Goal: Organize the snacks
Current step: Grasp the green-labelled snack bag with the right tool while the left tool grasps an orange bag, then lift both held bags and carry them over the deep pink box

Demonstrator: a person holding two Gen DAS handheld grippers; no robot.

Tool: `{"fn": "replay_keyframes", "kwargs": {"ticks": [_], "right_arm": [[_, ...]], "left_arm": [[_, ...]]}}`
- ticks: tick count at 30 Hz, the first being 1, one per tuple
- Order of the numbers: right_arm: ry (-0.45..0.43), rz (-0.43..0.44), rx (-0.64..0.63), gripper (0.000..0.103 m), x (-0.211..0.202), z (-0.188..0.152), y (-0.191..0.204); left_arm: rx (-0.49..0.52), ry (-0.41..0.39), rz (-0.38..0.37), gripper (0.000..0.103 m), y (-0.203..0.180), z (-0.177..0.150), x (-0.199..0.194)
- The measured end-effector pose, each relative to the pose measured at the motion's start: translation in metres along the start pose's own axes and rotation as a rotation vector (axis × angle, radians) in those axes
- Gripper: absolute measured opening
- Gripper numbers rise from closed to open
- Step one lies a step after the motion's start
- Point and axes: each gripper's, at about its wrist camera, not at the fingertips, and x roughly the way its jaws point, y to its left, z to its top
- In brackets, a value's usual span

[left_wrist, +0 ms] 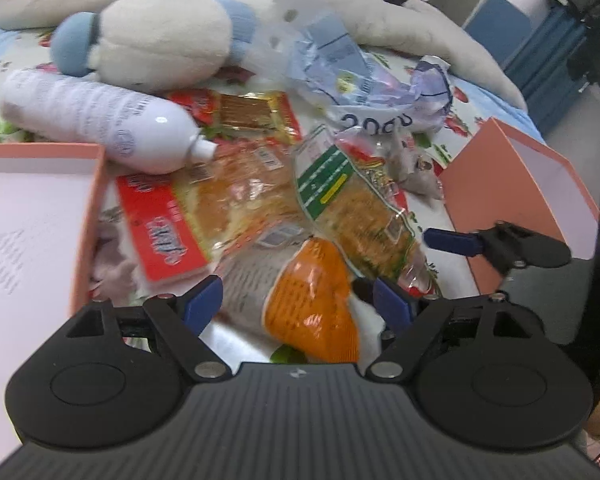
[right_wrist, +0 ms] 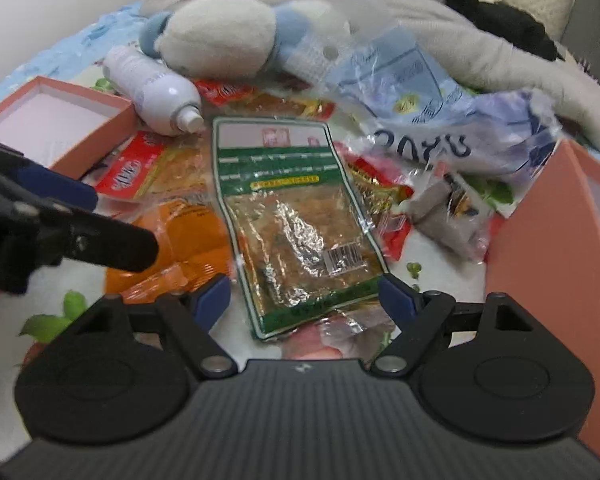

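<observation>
Snack packets lie in a heap on a flowered bedsheet. My left gripper [left_wrist: 298,300] is open, its blue pads on either side of an orange packet [left_wrist: 312,292] without pressing it. My right gripper [right_wrist: 306,297] is open too, straddling the near end of a green-bordered clear packet [right_wrist: 296,216], also seen as the green packet [left_wrist: 352,200] in the left wrist view. A red-and-clear packet [left_wrist: 172,220] lies to the left of both. One of the right gripper's fingers [left_wrist: 452,240] shows at the right of the left wrist view. One of the left gripper's fingers [right_wrist: 112,244] covers part of the orange packet [right_wrist: 188,232].
Open pink boxes flank the heap: a left box [left_wrist: 96,200] [right_wrist: 96,136] and a right box [left_wrist: 500,168] [right_wrist: 540,240]. Behind lie a white bottle [left_wrist: 100,120], a white-and-blue plush toy [left_wrist: 160,36], a crumpled blue-white bag [left_wrist: 360,80], a small grey packet [right_wrist: 448,216] and a grey blanket.
</observation>
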Motion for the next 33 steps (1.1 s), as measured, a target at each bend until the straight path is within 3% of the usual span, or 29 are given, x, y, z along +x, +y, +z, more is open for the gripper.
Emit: {"fn": "replay_keyframes", "kwargs": {"ticks": [6,11,14,16,22,33], "right_arm": [[0.021,0.012,0.018,0.085,0.016,0.000,0.001],[0.023,0.052,0.049,0.078,0.016,-0.002,-0.004],[0.021,0.068,0.036,0.067,0.013,-0.002,-0.001],[0.021,0.058,0.030,0.049,0.010,-0.001,0.002],[0.033,0.067,0.084,0.024,-0.002,-0.004,-0.003],[0.017,0.081,0.188,0.020,-0.058,-0.032,0.005]], "left_arm": [[0.025,0.014,0.027,0.082,-0.002,-0.005,0.025],[0.005,0.003,0.044,0.069,0.003,-0.010,0.025],[0.003,-0.007,0.055,0.062,0.004,-0.012,0.022],[-0.003,-0.007,0.055,0.059,0.004,-0.013,0.020],[-0.017,-0.009,0.069,0.055,0.001,-0.023,0.004],[-0.149,-0.054,0.104,0.054,-0.002,-0.057,-0.051]]}}
